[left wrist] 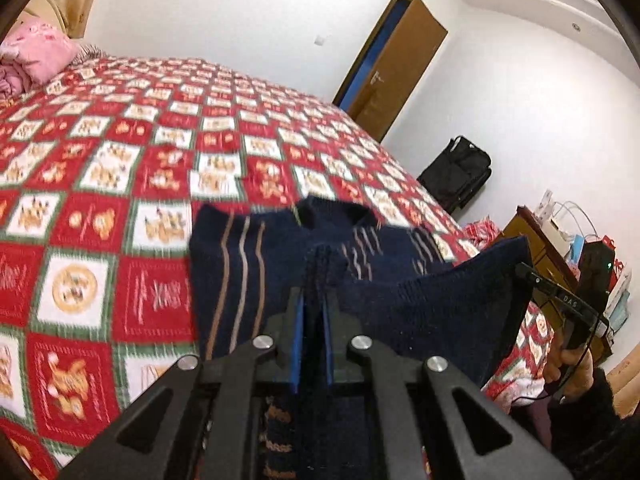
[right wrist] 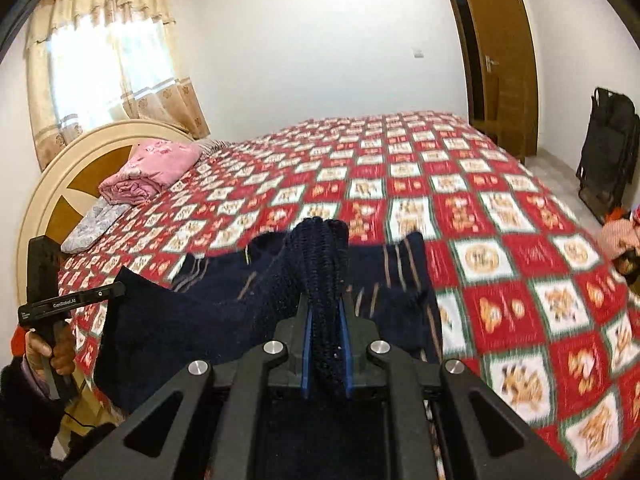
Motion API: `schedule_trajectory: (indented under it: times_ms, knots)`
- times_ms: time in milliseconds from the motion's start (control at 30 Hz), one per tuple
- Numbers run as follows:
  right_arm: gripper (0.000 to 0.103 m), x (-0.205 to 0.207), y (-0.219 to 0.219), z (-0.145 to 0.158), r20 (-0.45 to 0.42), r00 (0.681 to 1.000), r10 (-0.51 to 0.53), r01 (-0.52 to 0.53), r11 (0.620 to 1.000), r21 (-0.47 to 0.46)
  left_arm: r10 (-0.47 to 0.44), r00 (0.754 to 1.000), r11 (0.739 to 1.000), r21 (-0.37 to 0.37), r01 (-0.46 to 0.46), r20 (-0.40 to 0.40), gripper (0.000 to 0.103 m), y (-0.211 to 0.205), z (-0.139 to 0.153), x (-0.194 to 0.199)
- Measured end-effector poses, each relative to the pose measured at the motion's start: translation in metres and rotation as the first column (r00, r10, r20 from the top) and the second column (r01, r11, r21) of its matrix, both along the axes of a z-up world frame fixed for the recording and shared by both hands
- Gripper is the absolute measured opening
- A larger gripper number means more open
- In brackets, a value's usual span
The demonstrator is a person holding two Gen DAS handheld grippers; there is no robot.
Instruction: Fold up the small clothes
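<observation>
A small dark navy knitted sweater (left wrist: 256,264) with thin tan stripes lies on the near part of the bed, its near edge lifted off the quilt. My left gripper (left wrist: 313,300) is shut on one corner of that edge, the knit pinched between its blue pads. In the right wrist view the sweater (right wrist: 224,304) rises in a bunched fold into my right gripper (right wrist: 325,300), which is shut on the other corner. The lifted cloth stretches between the two grippers. The right gripper (left wrist: 528,272) shows at the right of the left wrist view; the left gripper (right wrist: 116,290) shows at the left of the right wrist view.
A red, white and green patchwork quilt (left wrist: 160,152) covers the bed. Pink folded bedding (right wrist: 152,168) and a grey pillow (right wrist: 94,226) lie by the round headboard (right wrist: 60,184). A brown door (right wrist: 500,56), a black bag (left wrist: 460,172) and a cluttered wooden side table (left wrist: 552,240) stand beyond the bed.
</observation>
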State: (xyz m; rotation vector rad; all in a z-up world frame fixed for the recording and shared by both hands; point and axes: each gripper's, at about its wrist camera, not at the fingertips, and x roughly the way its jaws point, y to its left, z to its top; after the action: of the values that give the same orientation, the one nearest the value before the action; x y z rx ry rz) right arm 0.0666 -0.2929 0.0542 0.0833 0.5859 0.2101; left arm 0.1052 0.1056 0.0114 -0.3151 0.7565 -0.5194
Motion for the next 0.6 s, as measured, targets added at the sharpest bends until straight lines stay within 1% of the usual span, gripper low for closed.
schedule_trajectory:
  times_ms: [100,200,300,367,433,533,600]
  knots:
    - [0.012,0.017,0.001,0.014,0.029,1.000,-0.002,0.002,1.000,-0.014,0.031,1.000,0.999,-0.017,-0.030,0.006,0.009,0.006,0.010,0.017]
    - [0.012,0.042,-0.001,0.029,0.065,0.998,-0.024,0.027,0.999,-0.046,0.073,0.997,0.997,-0.015,-0.072,0.024,0.009,0.011,0.022,0.036]
    - [0.012,0.074,-0.013,0.029,0.073,0.995,-0.072,0.073,0.997,-0.016,0.105,0.994,0.994,-0.013,-0.104,0.030,0.009,0.015,0.027,0.058]
    - [0.012,0.094,-0.021,0.019,0.058,0.993,-0.107,0.106,0.994,0.017,0.127,0.991,0.992,-0.004,-0.127,0.033,0.009,0.014,0.026,0.078]
    - [0.012,0.116,-0.024,0.002,0.031,0.990,-0.134,0.134,0.991,0.024,0.139,0.990,0.990,0.012,-0.140,0.029,0.009,0.012,0.023,0.092]
    - [0.012,0.140,-0.028,-0.028,-0.022,0.986,-0.164,0.164,0.986,0.019,0.158,0.987,0.985,0.064,-0.158,0.008,0.009,0.003,0.011,0.114]
    - [0.012,0.151,-0.029,-0.045,-0.053,0.982,-0.183,0.183,0.983,0.003,0.163,0.987,0.980,0.113,-0.161,-0.011,0.009,-0.005,-0.002,0.127]
